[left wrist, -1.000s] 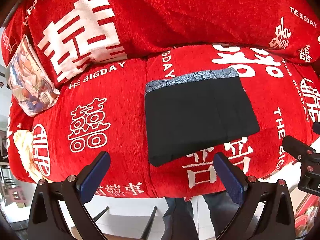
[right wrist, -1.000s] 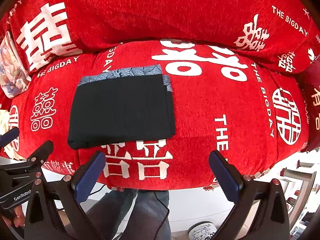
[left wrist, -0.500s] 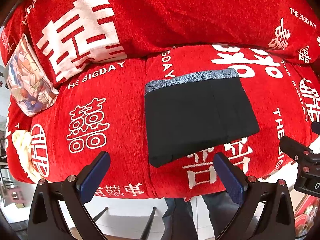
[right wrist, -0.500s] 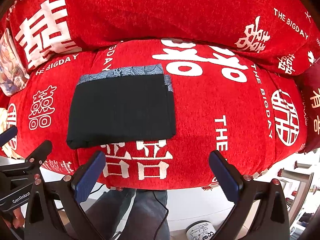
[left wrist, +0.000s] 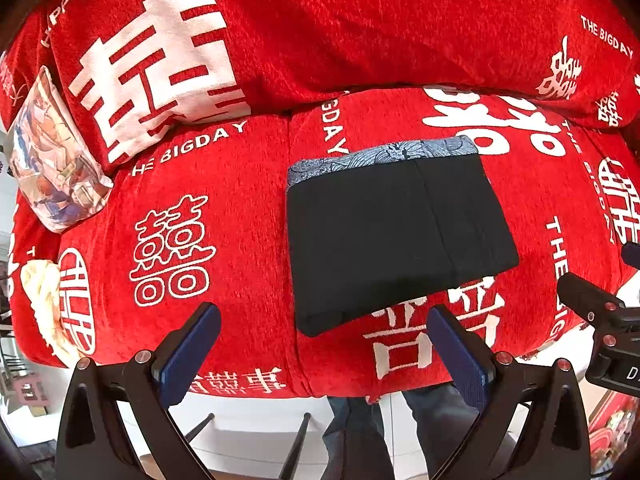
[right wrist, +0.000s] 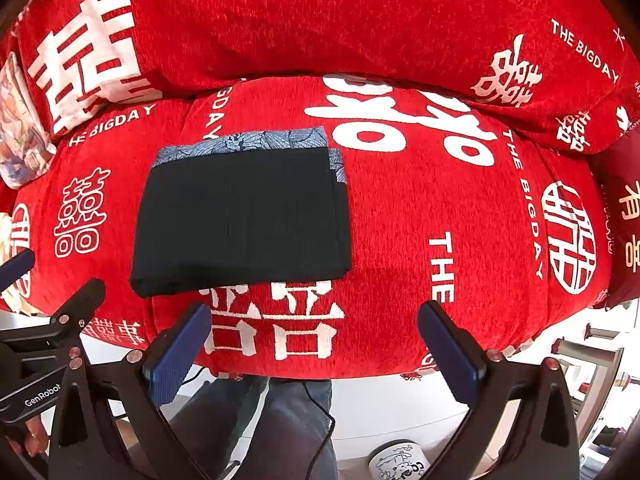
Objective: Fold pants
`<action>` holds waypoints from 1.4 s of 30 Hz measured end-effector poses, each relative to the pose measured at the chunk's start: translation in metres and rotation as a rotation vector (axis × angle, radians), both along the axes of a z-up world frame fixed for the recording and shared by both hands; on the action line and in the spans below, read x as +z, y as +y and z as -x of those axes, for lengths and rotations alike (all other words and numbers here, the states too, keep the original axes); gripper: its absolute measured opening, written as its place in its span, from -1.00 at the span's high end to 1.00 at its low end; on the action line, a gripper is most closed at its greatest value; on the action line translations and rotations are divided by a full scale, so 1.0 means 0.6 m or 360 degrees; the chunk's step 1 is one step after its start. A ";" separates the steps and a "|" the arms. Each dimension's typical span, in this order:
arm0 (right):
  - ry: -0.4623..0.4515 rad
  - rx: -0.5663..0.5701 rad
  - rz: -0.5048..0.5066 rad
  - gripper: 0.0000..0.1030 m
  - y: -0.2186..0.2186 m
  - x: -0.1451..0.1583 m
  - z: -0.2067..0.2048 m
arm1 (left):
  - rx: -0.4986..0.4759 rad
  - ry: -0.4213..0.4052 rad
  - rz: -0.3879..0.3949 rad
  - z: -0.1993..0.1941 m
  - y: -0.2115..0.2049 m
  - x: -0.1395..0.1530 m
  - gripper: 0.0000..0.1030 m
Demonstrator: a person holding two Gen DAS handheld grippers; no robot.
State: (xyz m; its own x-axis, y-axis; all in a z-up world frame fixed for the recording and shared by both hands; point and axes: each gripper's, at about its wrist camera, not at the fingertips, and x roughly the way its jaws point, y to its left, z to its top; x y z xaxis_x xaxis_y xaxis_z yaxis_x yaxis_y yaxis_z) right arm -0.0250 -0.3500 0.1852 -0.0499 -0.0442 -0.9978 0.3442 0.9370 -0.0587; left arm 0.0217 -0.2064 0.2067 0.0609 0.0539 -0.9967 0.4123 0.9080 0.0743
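Across both wrist views spreads a large sofa draped in a red chenille cover printed with white double-happiness characters and the words "THE BIGDAY"; its seat fills the middle of each picture and its back cushion rises behind. On the seat, near the front edge, lies the pair of black pants, folded into a flat rectangle with a blue-grey patterned waistband along the far edge. In the right wrist view the pants sit left of centre, and a second layer of the waistband peeks out at the rectangle's far right corner. At the left end of the sofa a small pillow with a pale printed picture leans against the back cushion.

Below the sofa's front edge stands a person in blue jeans, with a thin black cable hanging in front of the legs. A white cup with black drawings stands on the floor nearby.

Nearest each lens, the left gripper hangs released, its two blue-padded fingers spread wide and clear of the fabric, short of the pants' near edge. Likewise the right gripper is released, pads wide apart, holding nothing, just in front of the seat.
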 end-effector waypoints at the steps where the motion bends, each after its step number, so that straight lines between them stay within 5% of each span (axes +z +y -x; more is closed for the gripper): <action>1: 0.0001 0.0000 0.0001 -0.99 0.000 0.000 0.000 | 0.0002 0.0002 0.0001 0.000 -0.001 -0.001 -1.00; 42: 0.0017 0.0003 0.0002 -0.99 -0.018 -0.005 -0.003 | 0.0020 -0.0001 0.0015 0.001 -0.003 -0.002 -1.00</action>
